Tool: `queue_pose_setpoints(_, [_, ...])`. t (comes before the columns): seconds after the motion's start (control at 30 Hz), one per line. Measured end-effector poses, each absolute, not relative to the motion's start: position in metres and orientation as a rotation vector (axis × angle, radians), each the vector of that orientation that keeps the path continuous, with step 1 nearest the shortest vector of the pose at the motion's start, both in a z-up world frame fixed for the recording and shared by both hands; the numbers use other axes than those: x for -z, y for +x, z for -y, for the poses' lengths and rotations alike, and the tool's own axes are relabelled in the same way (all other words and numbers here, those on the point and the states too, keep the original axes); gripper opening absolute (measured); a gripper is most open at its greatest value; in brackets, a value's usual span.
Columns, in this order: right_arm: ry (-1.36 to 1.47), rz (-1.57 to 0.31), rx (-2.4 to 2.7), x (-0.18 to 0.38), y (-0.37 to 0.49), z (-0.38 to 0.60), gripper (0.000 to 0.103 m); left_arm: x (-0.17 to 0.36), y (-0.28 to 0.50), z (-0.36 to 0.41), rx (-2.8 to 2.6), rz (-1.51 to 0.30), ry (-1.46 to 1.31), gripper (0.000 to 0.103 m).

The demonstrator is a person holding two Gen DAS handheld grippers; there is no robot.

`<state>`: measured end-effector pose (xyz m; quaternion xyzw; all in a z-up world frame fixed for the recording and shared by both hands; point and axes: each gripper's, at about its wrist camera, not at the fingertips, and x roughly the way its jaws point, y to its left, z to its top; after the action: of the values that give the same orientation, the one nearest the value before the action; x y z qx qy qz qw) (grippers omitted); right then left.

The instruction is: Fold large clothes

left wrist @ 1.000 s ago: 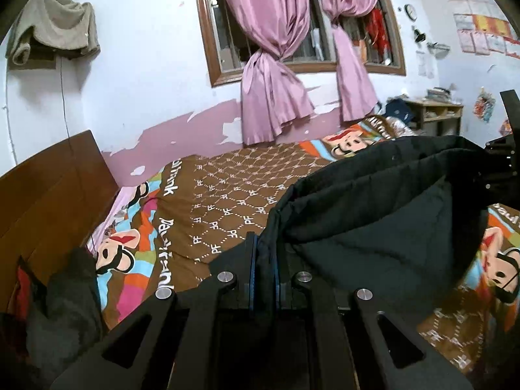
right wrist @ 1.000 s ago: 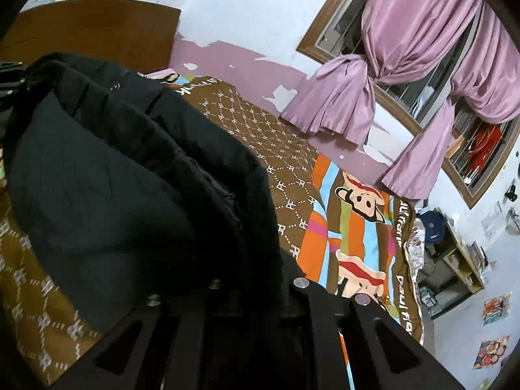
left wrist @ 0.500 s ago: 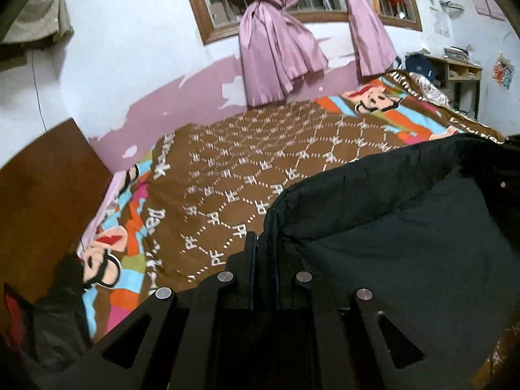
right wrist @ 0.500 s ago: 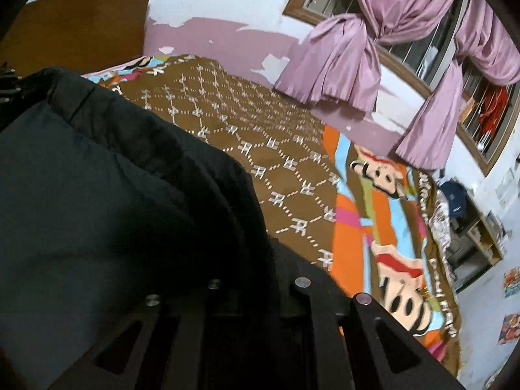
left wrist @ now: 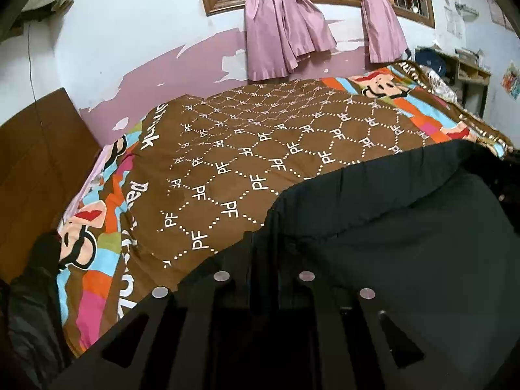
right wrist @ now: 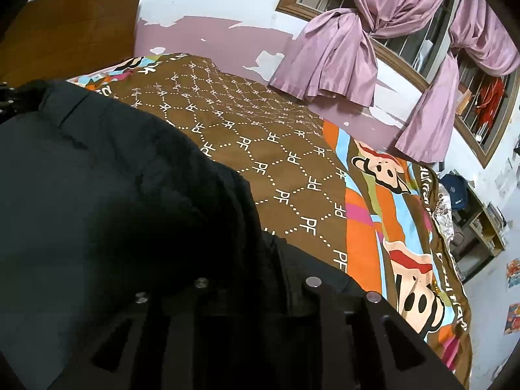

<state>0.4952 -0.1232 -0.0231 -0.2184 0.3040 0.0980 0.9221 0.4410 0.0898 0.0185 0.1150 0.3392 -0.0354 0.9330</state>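
A large black padded garment (left wrist: 399, 237) hangs stretched between my two grippers over the bed. My left gripper (left wrist: 264, 250) is shut on its left top edge. In the right wrist view the same garment (right wrist: 107, 188) fills the left and lower part, and my right gripper (right wrist: 260, 243) is shut on its right top edge; the fingertips are buried in the cloth. The right gripper's dark body shows at the right edge of the left wrist view (left wrist: 510, 175). The garment's lower part is hidden.
The bed carries a brown patterned cover (left wrist: 260, 143) with colourful cartoon borders (right wrist: 390, 227). A wooden headboard (left wrist: 35, 162) stands at the left. Dark clothing (left wrist: 29, 308) lies at the bed's left corner. Pink curtains (left wrist: 282, 32) hang on the far wall. Shelves (right wrist: 481, 227) stand at the right.
Both grippers have tilted down toward the bed with the garment held between them; the bedcover fills more of both views, and the window has slid up.
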Motion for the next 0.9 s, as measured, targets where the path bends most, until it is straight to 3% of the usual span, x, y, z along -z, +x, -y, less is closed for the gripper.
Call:
queue_pose_setpoints(0.07, [-0.423, -0.614, -0.177, 0.021, 0.495, 0.129, 0.045, -0.023, 0.437, -0.094, 0.067, -0.679, 0.221, 0.021])
queue_pose_setpoints(0.1, [-0.395, -0.610, -0.168, 0.019, 0.494, 0.134, 0.051, -0.025, 0.435, -0.095, 0.064, -0.672, 0.213, 0.033])
queue_pose_setpoints(0.13, [-0.375, -0.609, -0.165, 0.017, 0.494, 0.137, 0.064, -0.028, 0.432, -0.096, 0.065, -0.662, 0.200, 0.047])
queue_pose_setpoints(0.17, [-0.336, -0.604, -0.170, 0.014, 0.491, 0.142, 0.073, -0.032, 0.427, -0.099, 0.063, -0.640, 0.183, 0.055])
queue_pose_setpoints(0.2, [-0.297, -0.594, -0.186, 0.010, 0.487, 0.147, 0.076, -0.035, 0.425, -0.099, 0.061, -0.626, 0.176, 0.065])
queue_pose_setpoints(0.33, [-0.235, -0.534, -0.216, -0.007, 0.463, 0.156, 0.094, -0.051, 0.407, -0.104, 0.047, -0.561, 0.134, 0.077])
queue_pose_setpoints(0.47, [-0.167, -0.475, -0.242, -0.022, 0.427, 0.164, 0.099, -0.064, 0.378, -0.101, 0.054, -0.499, 0.098, 0.079])
queue_pose_setpoints(0.63, [-0.117, -0.487, -0.337, -0.014, 0.385, 0.160, 0.103, -0.062, 0.335, -0.093, 0.132, -0.431, 0.069, 0.093])
queue_pose_setpoints(0.9, [-0.130, -0.588, -0.447, 0.033, 0.367, 0.136, 0.103, -0.022, 0.307, -0.063, 0.328, -0.536, 0.038, 0.093])
